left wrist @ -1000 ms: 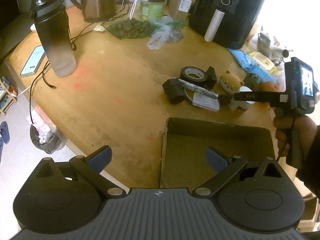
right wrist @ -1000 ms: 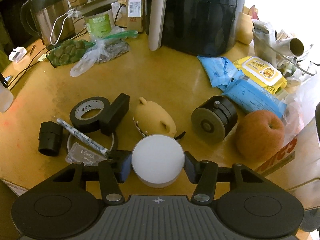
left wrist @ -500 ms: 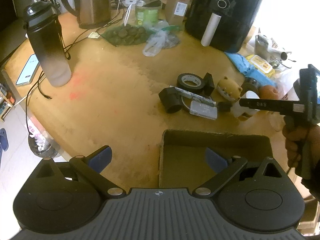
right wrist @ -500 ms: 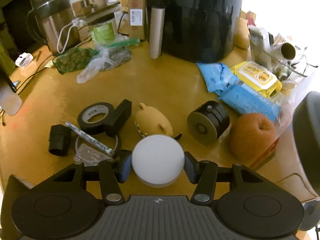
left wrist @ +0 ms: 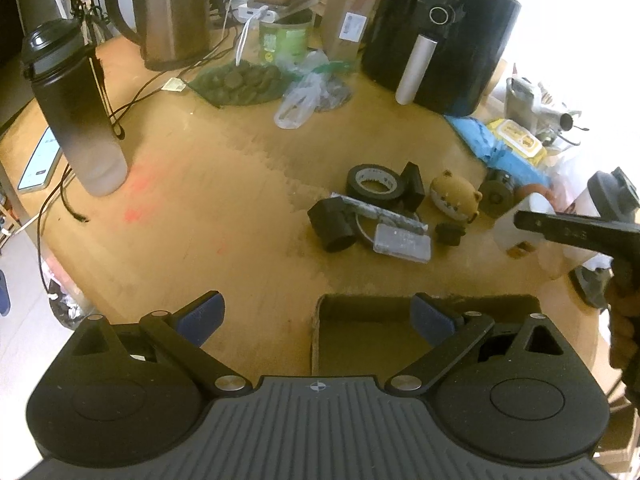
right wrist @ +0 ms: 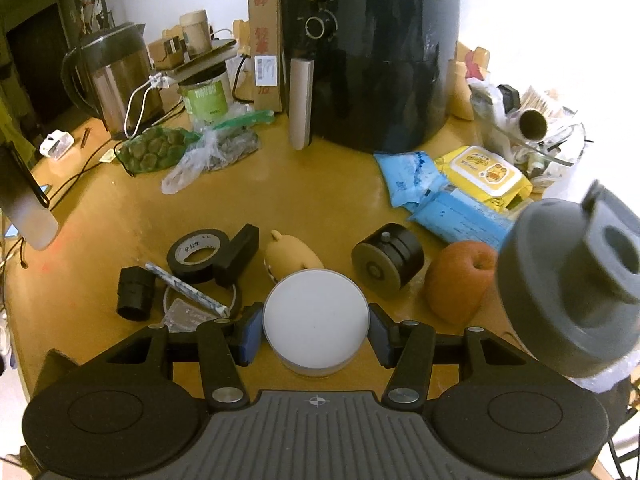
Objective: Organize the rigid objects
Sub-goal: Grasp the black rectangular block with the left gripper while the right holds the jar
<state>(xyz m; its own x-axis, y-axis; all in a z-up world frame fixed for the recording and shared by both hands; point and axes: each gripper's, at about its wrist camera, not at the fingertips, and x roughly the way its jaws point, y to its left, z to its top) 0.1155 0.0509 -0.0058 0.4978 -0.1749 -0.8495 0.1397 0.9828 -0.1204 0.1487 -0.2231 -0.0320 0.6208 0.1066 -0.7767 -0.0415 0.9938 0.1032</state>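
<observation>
My right gripper [right wrist: 315,334] is shut on a white round jar [right wrist: 316,318] and holds it above the wooden table [right wrist: 320,196]. Beyond it lie a black tape roll [right wrist: 199,254], a black block [right wrist: 236,254], a tan bear toy [right wrist: 294,258], a black caster wheel [right wrist: 386,264], an apple [right wrist: 458,280], a black tube [right wrist: 134,294] and a clear flat case [right wrist: 184,314]. My left gripper [left wrist: 316,316] is open and empty over the near edge of a cardboard box [left wrist: 360,334]. The jar [left wrist: 528,216] in the right gripper [left wrist: 540,224] shows at the right of the left wrist view.
A black air fryer [right wrist: 368,52], kettle [right wrist: 116,80], green tin [right wrist: 206,98], bagged food [right wrist: 156,154] and wipe packs [right wrist: 480,168] stand at the back. A dark bottle [left wrist: 76,108] stands at left. A grey bottle lid [right wrist: 572,284] looms close at right.
My right gripper has lifted and pulled back with the white jar; the grey bottle lid has come into its view at right. My left gripper has risen and drawn back a little, staying open.
</observation>
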